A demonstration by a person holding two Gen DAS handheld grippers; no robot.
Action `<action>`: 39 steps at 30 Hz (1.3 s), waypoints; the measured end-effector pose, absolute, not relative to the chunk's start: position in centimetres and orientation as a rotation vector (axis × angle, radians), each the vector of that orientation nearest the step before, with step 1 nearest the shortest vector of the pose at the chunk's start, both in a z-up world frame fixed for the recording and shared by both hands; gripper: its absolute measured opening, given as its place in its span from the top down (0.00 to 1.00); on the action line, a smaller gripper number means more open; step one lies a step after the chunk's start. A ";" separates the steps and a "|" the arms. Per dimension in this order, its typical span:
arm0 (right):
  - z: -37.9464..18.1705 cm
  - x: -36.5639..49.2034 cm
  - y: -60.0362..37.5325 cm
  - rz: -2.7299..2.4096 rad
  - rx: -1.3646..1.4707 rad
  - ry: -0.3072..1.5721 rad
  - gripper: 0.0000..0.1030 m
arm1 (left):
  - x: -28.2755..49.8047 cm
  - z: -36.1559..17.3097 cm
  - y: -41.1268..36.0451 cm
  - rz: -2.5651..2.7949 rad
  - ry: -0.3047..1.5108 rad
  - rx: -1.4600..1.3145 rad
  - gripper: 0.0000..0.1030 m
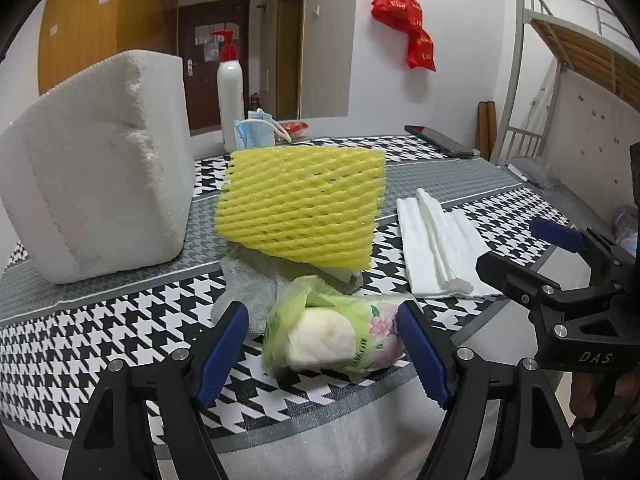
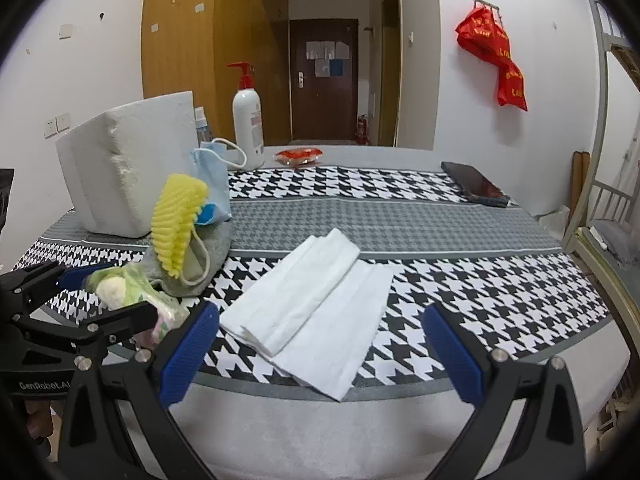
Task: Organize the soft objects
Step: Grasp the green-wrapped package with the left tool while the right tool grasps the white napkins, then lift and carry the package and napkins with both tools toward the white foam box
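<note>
Already the left gripper [image 1: 322,354] brackets the tissue pack [image 1: 332,336] on the houndstooth cloth [image 1: 120,332], jaws apart, right pad grazing; its slick wrapper could squirt free. The right gripper [image 2: 320,348] gapes over the folded tissues [image 2: 316,308]

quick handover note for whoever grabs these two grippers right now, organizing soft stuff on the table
Left gripper: open, jaws straddling the green tissue pack; right pad at its edge, left pad clear, no grip yet.
Right gripper: open, empty, aimed at the folded white tissues.
Yellow foam net rests on the grey cloth, beside the white foam block.
Done: nothing visibly sorted.
Left: probably close on the pack, then gather everything.
</note>
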State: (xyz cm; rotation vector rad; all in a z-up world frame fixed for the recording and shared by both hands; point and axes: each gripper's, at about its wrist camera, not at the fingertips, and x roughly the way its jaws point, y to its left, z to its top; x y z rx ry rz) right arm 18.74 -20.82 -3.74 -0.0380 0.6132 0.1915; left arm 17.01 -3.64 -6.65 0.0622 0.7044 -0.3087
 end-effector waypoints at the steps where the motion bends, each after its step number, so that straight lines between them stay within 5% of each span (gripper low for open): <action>1: -3.9 19.0 -20.8 0.189 -0.039 0.624 0.00 | 17.1 -6.8 -3.7 -0.307 0.709 0.072 0.28; 8: -4.1 19.7 -21.1 0.194 -0.035 0.647 0.00 | 17.5 -7.2 -3.8 -0.317 0.740 0.089 0.54; 18: -4.6 20.5 -20.4 0.203 -0.043 0.680 0.07 | 15.8 -7.2 -3.7 -0.353 0.727 0.125 0.72; 30: -5.7 22.4 -19.3 0.189 -0.060 0.772 0.42 | 15.3 -7.4 -3.8 -0.378 0.701 0.148 0.74; 39: -5.5 22.3 -19.6 0.194 -0.046 0.777 0.85 | 15.3 -7.1 -3.4 -0.394 0.695 0.119 0.77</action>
